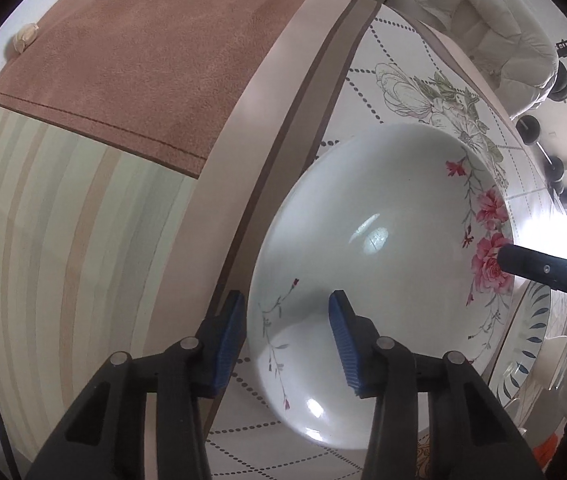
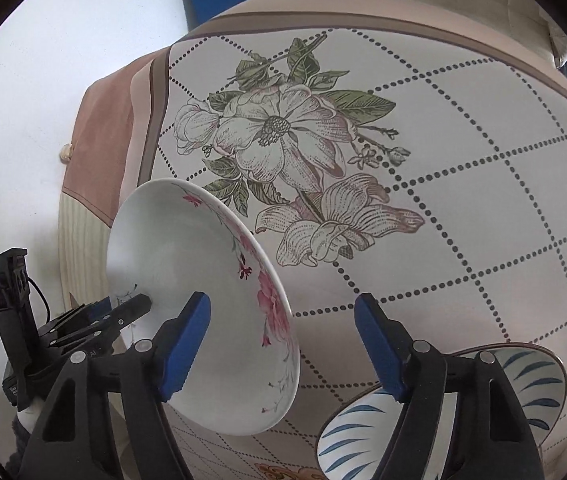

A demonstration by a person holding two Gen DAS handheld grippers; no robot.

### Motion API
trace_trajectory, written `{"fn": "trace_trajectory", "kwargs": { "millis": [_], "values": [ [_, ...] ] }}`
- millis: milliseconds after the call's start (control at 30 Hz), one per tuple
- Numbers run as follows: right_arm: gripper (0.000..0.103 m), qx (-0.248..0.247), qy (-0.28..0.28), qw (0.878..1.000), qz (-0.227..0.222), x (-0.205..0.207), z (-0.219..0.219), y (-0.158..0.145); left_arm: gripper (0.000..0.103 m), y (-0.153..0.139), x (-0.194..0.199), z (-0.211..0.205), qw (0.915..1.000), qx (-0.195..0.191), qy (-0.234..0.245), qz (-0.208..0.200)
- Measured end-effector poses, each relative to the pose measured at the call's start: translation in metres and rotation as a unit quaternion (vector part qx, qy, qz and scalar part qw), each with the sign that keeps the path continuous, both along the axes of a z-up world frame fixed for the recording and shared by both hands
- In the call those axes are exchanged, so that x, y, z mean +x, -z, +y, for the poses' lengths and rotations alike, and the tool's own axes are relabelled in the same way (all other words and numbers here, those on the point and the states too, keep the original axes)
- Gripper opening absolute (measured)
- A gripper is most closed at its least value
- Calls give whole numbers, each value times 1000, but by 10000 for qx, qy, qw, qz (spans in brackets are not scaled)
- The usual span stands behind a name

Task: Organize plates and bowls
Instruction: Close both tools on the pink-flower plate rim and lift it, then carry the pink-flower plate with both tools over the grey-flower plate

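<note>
Left gripper (image 1: 289,320) fingers clenched on floral bowl (image 1: 383,280) rim, tilted above surface (image 2: 483,200); right gripper (image 2: 283,320) fingers released, beside blue-leaf bowl (image 2: 363,428)

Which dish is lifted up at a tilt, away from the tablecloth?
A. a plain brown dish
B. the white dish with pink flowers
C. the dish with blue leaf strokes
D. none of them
B: the white dish with pink flowers stands tilted on edge above the tablecloth, its rim between the left hand-held gripper fingers.
</note>
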State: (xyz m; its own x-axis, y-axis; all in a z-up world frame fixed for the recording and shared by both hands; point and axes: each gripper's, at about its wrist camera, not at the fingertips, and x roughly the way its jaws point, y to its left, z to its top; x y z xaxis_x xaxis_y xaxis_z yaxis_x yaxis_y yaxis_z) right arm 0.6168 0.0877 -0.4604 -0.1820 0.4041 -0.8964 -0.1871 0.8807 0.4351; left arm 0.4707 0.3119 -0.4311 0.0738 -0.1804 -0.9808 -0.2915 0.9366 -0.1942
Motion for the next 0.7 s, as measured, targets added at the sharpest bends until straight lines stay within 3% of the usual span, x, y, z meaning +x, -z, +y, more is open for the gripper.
{"fn": "trace_trajectory", "kwargs": {
  "millis": [100, 133, 167, 267, 700],
  "values": [
    [62, 123, -8, 9998, 184, 3, 4, 11, 33, -1, 1, -4, 10000, 7, 57, -39],
    [54, 126, -25, 9998, 120, 5, 5, 10, 31, -1, 0, -3, 10000, -5, 38, -66],
    [31, 179, -62, 9997, 151, 6, 8, 12, 31, 0, 1, -2, 10000, -41, -5, -73],
    [19, -180, -180, 9997, 38, 1, 12, 14, 28, 0, 1, 2, 9998, -122, -152, -59],
    [19, -140, 84, 9991, 401, 0, -8, 17, 22, -7, 10, -10, 9999, 87, -84, -5]
  ]
}}
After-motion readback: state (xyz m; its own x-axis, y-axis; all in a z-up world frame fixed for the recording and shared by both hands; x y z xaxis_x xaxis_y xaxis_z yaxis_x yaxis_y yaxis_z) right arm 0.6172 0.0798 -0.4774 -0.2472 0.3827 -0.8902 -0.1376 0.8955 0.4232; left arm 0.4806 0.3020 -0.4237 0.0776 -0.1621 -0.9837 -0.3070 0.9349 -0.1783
